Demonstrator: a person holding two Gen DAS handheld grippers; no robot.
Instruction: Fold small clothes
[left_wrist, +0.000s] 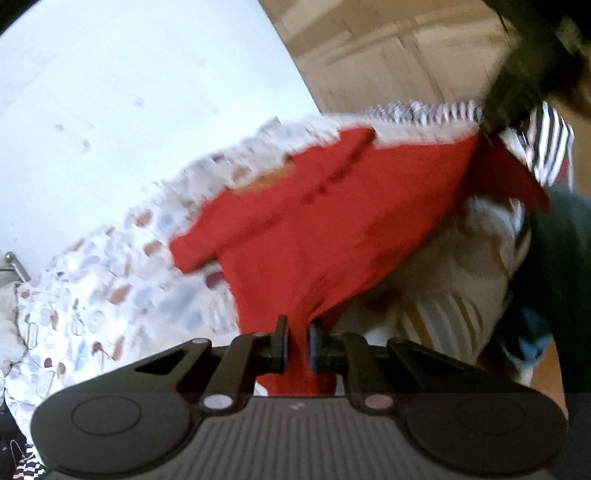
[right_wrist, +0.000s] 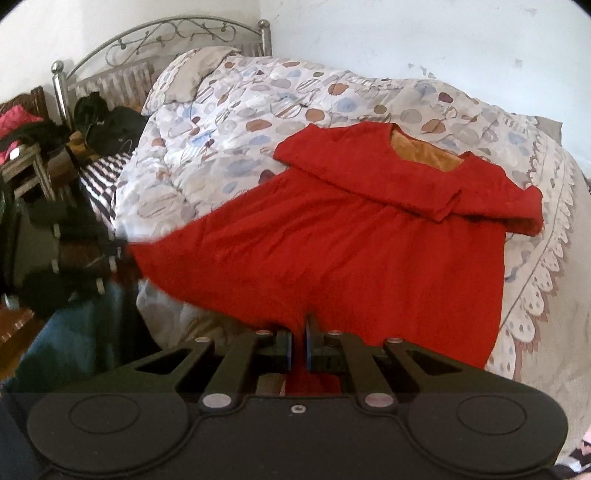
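Observation:
A red short-sleeved garment (right_wrist: 332, 236) with an orange lining lies spread on the patterned bedspread (right_wrist: 229, 122), its top part folded down over the body. My right gripper (right_wrist: 298, 347) is shut on its near hem. My left gripper (left_wrist: 297, 345) is shut on another edge of the red garment (left_wrist: 314, 221) and pulls it taut; in the right wrist view it shows as a blurred black shape (right_wrist: 92, 254) at the garment's left corner. The other gripper shows as a blurred dark shape (left_wrist: 517, 85) at the garment's far corner in the left wrist view.
The bed has a metal headboard (right_wrist: 155, 33) and a pillow (right_wrist: 195, 70). Dark clothes (right_wrist: 107, 125) and a striped cloth (right_wrist: 99, 173) lie at the bed's left side. A bedside stand (right_wrist: 26, 158) holds more clothes. White walls stand behind the bed. Wooden cupboard doors (left_wrist: 388, 48) show beyond it.

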